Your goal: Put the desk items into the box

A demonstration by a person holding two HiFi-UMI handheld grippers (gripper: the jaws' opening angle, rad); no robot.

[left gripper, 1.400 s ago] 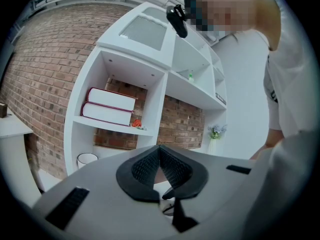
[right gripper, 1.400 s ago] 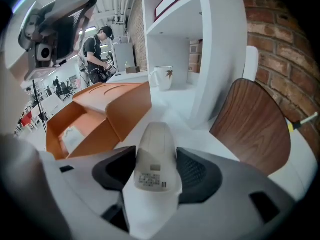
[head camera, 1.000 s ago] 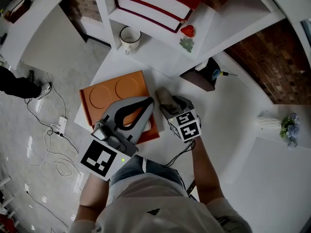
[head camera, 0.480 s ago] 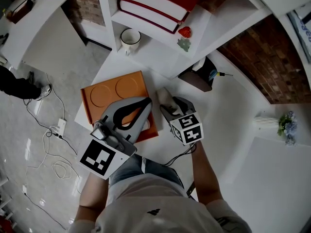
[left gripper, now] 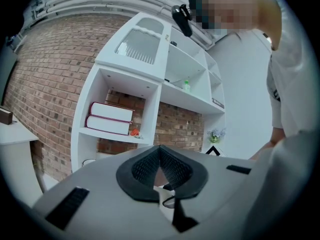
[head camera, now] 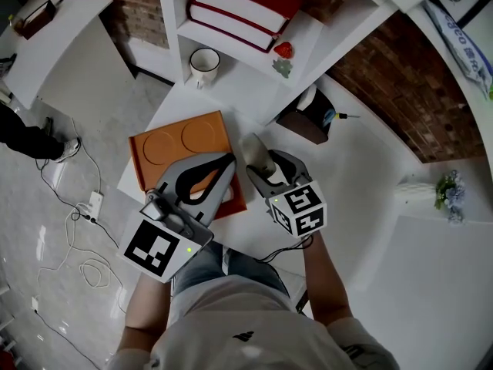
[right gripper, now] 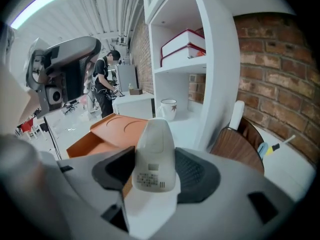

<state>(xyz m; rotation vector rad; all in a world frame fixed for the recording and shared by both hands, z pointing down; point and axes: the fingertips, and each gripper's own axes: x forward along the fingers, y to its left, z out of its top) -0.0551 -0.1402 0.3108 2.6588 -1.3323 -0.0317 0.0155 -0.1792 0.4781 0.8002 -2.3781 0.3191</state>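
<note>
An orange box (head camera: 177, 141) with two round recesses in its top lies on the white desk (head camera: 362, 168); it also shows low and left in the right gripper view (right gripper: 107, 129). My right gripper (head camera: 260, 164) hovers at the box's right edge, shut on a white computer mouse (head camera: 253, 149). The mouse (right gripper: 155, 154) sits between the dark pads with its labelled underside up. My left gripper (head camera: 229, 161) hangs over the box's near right part. Its jaws meet at the tips with nothing between them (left gripper: 160, 150).
A white mug (head camera: 205, 62) and red-and-white books (head camera: 246, 6) sit on the white shelf unit behind the box. A brown pen holder (head camera: 306, 120) stands on the desk to the right. Flowers in a vase (head camera: 443, 195) stand far right. Cables (head camera: 77, 206) lie on the floor at left.
The right gripper has lifted the mouse slightly farther away and leftward, toward the box's right edge. The left gripper has barely moved.
</note>
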